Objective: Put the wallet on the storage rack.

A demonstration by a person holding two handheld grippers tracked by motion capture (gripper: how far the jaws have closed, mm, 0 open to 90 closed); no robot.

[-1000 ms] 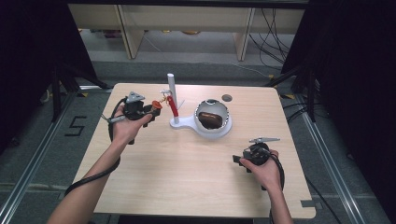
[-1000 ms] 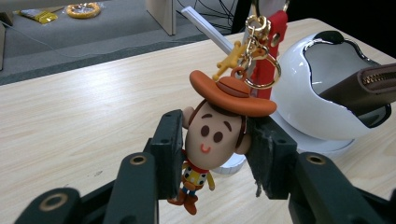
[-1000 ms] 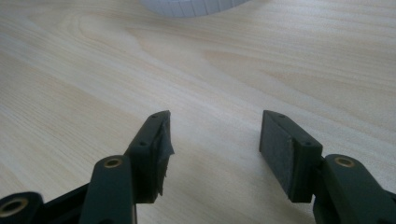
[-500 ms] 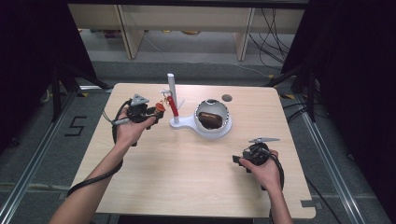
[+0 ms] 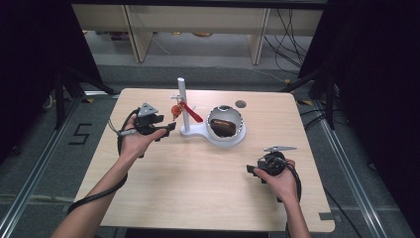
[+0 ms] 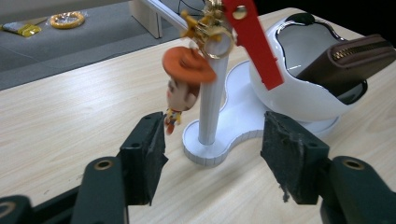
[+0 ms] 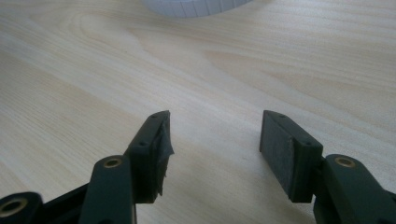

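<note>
On the pale wooden table (image 5: 198, 188) stands a white stand (image 5: 198, 131) with an upright post (image 5: 181, 101) at one end of its base and a rounded white bowl (image 5: 225, 130) at the other. A brown zipped wallet (image 6: 348, 58) lies tilted inside the bowl, 1 end sticking up past the rim. From the top of the post hang a red strap (image 6: 252, 39) and a small figure keychain (image 6: 187, 81) with an orange hat, held by gold rings.

The left tongs (image 6: 212, 154) are released, both jaws spread wide, and point at the foot of the post. The keychain figure dangles just above the tip of the jaw at the left of the left gripper view, apart from it as far as can be seen. In the high view the left tongs (image 5: 166, 129) sit just beside the stand on its left.

The right tongs (image 7: 215, 149) are also released, jaws apart over bare table, grasping nothing, with the white base edge showing far ahead. In the high view the right tongs (image 5: 252, 171) lie near the front right of the table, well apart from the stand. A small dark disc (image 5: 240, 104) rests on the table behind the bowl.
</note>
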